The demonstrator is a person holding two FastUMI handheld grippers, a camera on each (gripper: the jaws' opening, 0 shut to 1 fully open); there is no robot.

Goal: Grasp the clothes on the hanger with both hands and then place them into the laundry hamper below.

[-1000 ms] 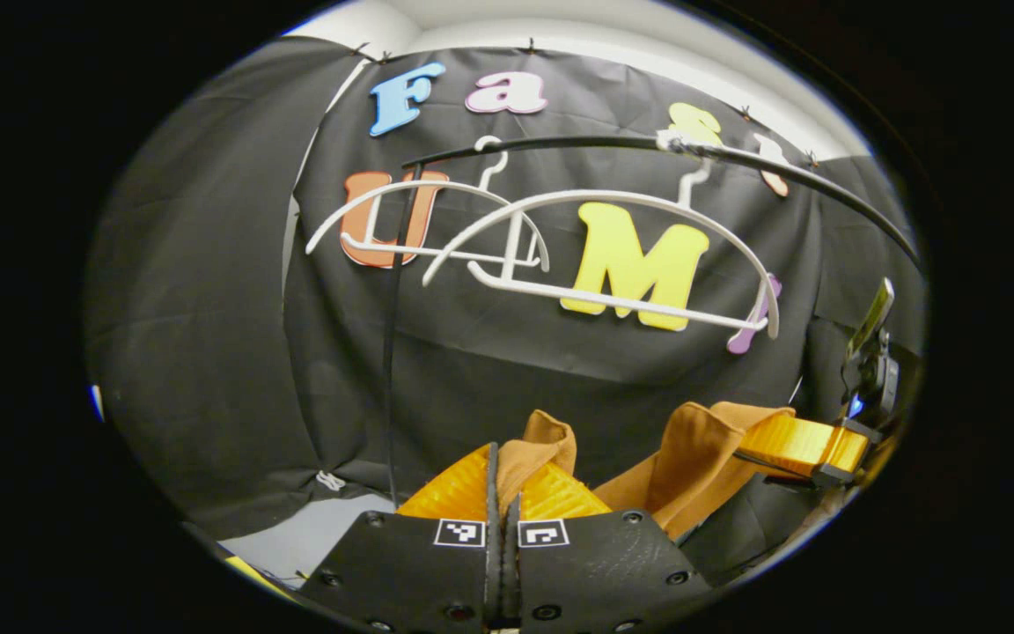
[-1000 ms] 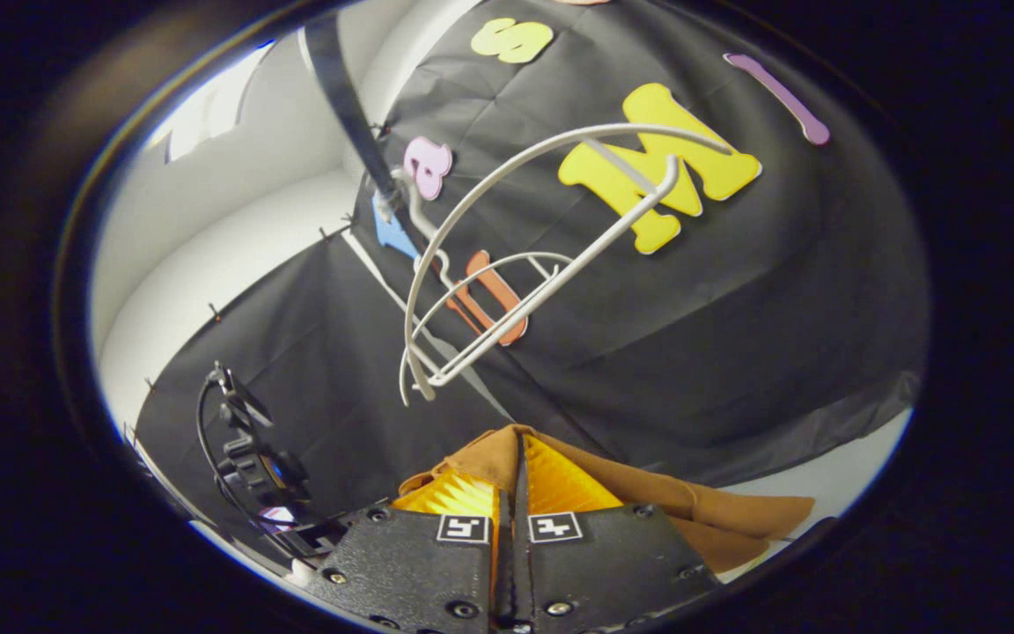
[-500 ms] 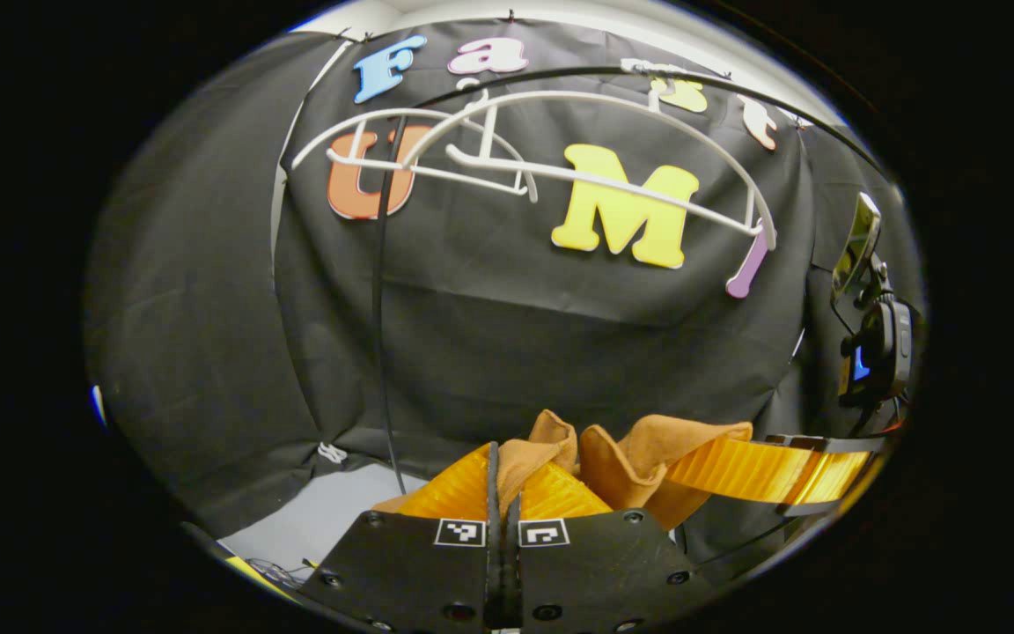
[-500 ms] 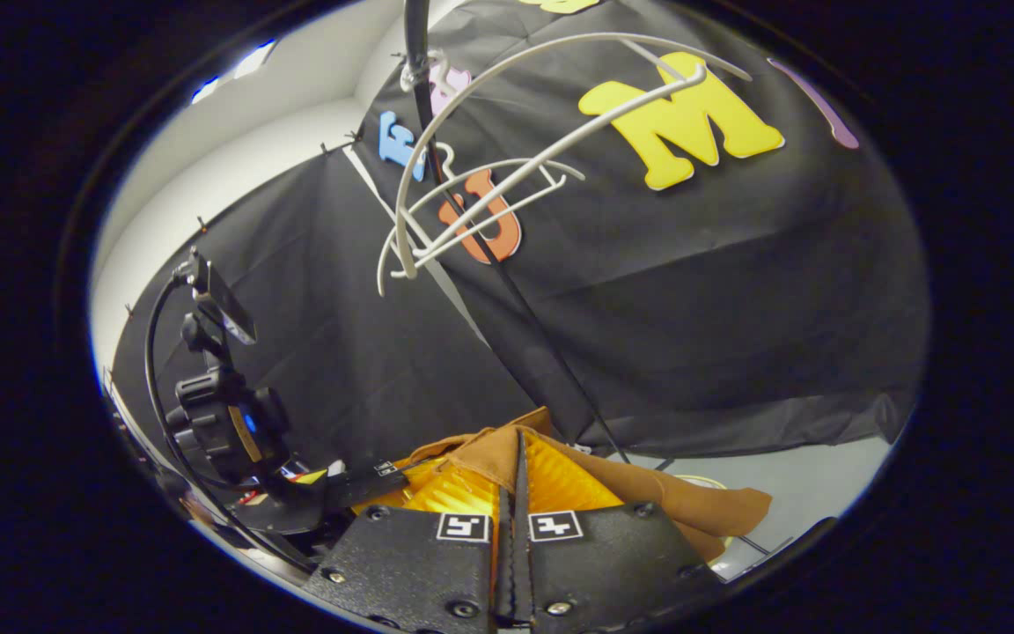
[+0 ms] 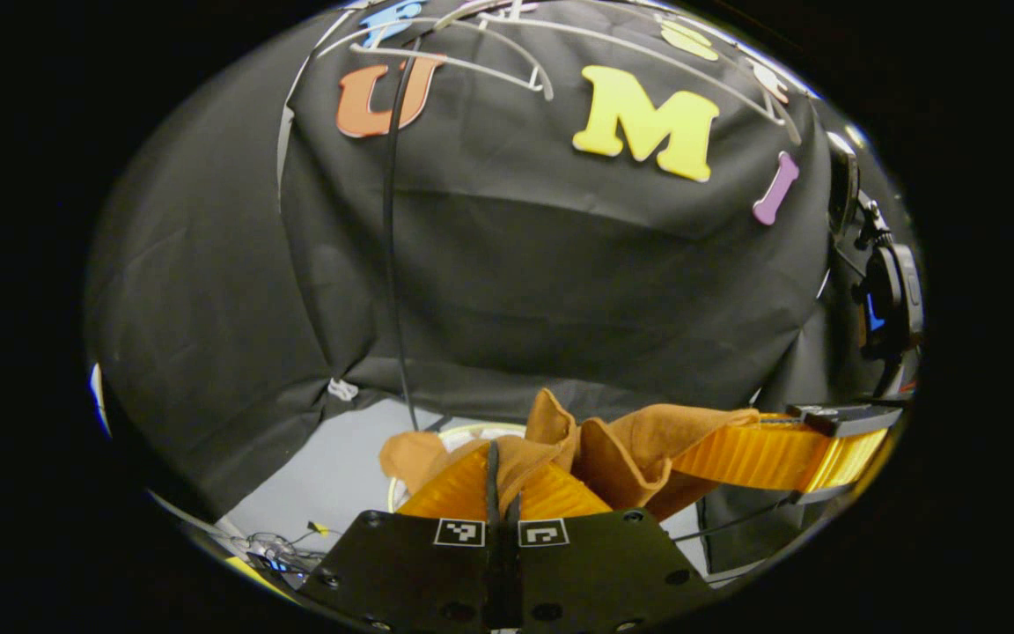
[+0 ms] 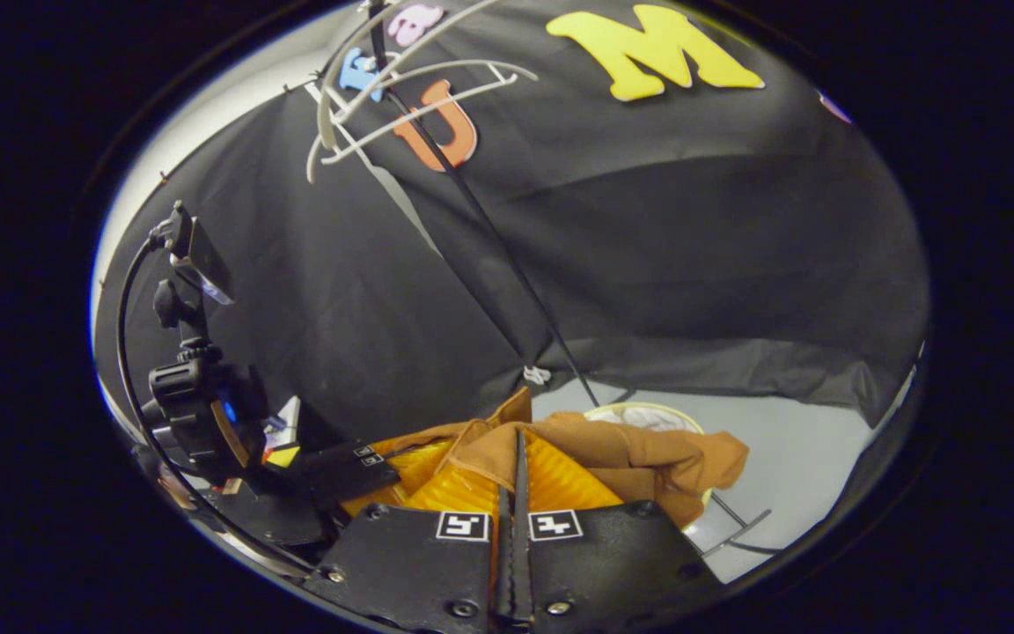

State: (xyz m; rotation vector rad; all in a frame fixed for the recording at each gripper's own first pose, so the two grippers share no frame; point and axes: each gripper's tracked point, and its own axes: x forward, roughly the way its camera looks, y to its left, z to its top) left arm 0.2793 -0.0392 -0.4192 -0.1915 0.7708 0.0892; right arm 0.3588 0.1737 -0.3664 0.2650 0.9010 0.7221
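Both tongs are clamped on one brown garment (image 5: 639,440): the left tongs (image 5: 502,480) pinch a fold between their orange fingers, and the right tongs (image 6: 514,471) do the same, so the cloth bunches between them. Just past the fingertips and below lies the pale rim of the hamper (image 6: 648,410), partly covered by hanging cloth, which suggests lowering comes next. High above, white hangers (image 6: 401,97) hang bare on a black rail. Each pair points forward and slightly down, side by side
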